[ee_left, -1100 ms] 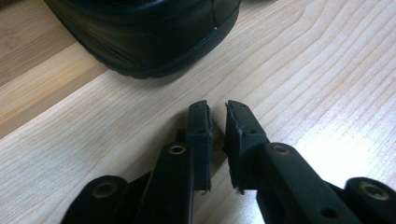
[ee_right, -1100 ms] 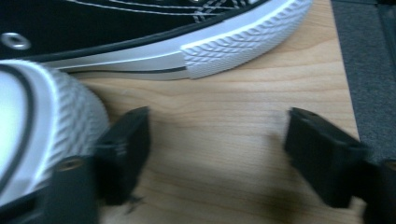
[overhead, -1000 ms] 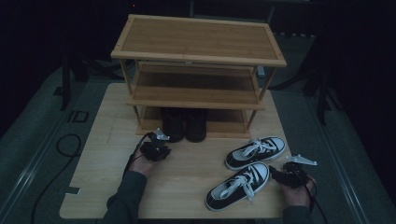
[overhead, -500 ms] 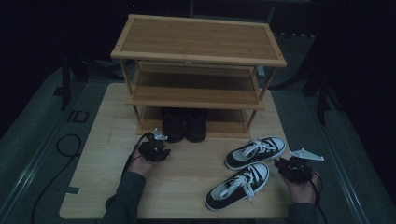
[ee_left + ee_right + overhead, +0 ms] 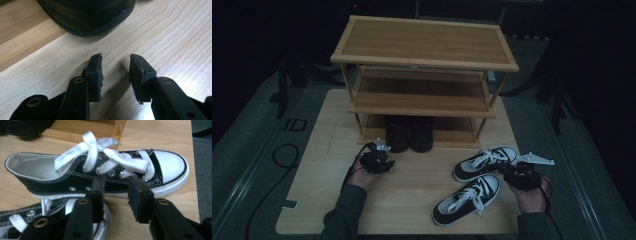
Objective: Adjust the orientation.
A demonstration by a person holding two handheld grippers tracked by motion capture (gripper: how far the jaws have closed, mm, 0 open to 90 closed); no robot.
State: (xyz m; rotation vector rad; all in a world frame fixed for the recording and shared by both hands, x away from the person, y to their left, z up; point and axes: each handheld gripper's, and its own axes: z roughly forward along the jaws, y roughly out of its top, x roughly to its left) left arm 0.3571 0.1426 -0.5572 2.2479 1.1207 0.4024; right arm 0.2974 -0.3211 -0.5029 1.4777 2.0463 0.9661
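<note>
Sneakers (image 5: 484, 162) not yet shelved, black boots (image 5: 410, 133) already stowed; both tools, left (image 5: 115, 68) and right (image 5: 116, 192), held part-open, empty.

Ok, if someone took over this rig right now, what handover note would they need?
Left gripper: open, empty, low over the table in front of the black boots on the rack's bottom shelf.
Right gripper: open, empty, aimed at the side of the far sneaker.
Near sneaker lies on the table beside it.
Done: boots shelved.
Left: probably grasp and shelve both sneakers.
</note>
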